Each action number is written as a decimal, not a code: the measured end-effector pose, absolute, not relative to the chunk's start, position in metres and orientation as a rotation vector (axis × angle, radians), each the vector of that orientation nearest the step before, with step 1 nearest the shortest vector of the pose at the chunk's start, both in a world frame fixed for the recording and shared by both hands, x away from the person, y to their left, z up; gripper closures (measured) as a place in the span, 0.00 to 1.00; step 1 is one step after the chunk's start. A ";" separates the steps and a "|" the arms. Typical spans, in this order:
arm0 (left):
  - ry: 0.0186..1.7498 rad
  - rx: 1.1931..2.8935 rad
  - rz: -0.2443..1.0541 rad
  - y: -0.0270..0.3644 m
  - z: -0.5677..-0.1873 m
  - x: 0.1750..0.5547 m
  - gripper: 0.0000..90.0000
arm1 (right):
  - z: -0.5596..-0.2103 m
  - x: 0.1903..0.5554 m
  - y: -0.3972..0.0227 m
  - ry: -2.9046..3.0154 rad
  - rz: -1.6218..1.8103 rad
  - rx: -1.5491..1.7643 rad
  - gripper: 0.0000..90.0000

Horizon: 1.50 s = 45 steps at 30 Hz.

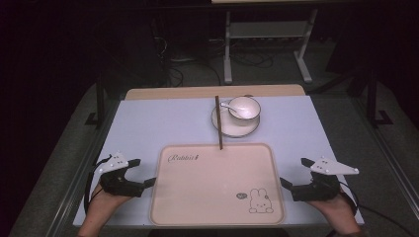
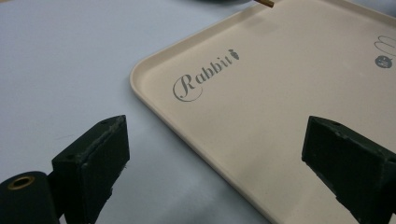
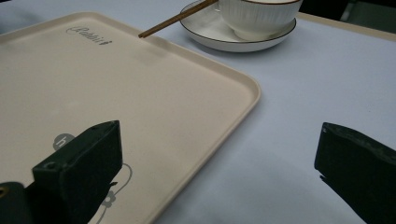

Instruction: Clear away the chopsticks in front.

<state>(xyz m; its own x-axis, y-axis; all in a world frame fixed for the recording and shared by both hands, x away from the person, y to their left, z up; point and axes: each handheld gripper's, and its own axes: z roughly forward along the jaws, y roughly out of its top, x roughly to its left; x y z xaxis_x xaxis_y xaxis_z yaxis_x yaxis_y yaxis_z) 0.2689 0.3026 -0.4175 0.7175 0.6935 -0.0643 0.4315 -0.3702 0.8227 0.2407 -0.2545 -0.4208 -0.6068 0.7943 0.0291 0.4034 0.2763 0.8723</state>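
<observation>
One tray (image 1: 217, 185) is lying in the lower middle of the high view, bare but for a "Rabbit" script at its upper left and a bunny drawing at its lower right; two grippers are flanking it, the left gripper (image 1: 144, 172) at the lower left just beside the tray's left edge, the right gripper (image 1: 293, 172) at the lower right just beside its right edge, each in a hand coming up from the bottom; both are standing with jaws wide and nothing between them, the tray edge showing in the gap in each gripper view; above the tray, in the upper middle, one saucer (image 1: 236, 128) is carrying one white bowl (image 1: 244, 108) with one white spoon (image 1: 227, 105) leaning in it; what looks like one brown chopstick (image 1: 218, 122) is running down from the saucer's left side, its lower tip reaching over the tray's top rim; everything is sitting on a pale blue-grey table (image 1: 148, 123) with a wooden strip along its far edge; the room behind is lying dark, with a grey floor, cables and white frame legs at the top of the frame.
</observation>
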 end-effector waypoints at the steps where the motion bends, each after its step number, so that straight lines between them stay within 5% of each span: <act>1: 0.860 2.023 0.365 0.302 -0.417 0.269 0.08 | -0.421 0.241 -0.254 2.138 1.273 1.079 0.00; 45: 0.784 2.110 0.314 0.204 -0.388 0.360 0.08 | -0.421 0.238 -0.255 2.114 1.270 1.091 0.00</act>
<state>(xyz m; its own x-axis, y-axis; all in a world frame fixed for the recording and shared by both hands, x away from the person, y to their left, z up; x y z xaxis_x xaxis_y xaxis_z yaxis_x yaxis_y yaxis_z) 0.3601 0.2035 -0.3876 0.7729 0.6324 -0.0524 0.4215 -0.4499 0.7874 0.2377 -0.2552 -0.4209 -0.5913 0.8061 0.0249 0.4006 0.2667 0.8766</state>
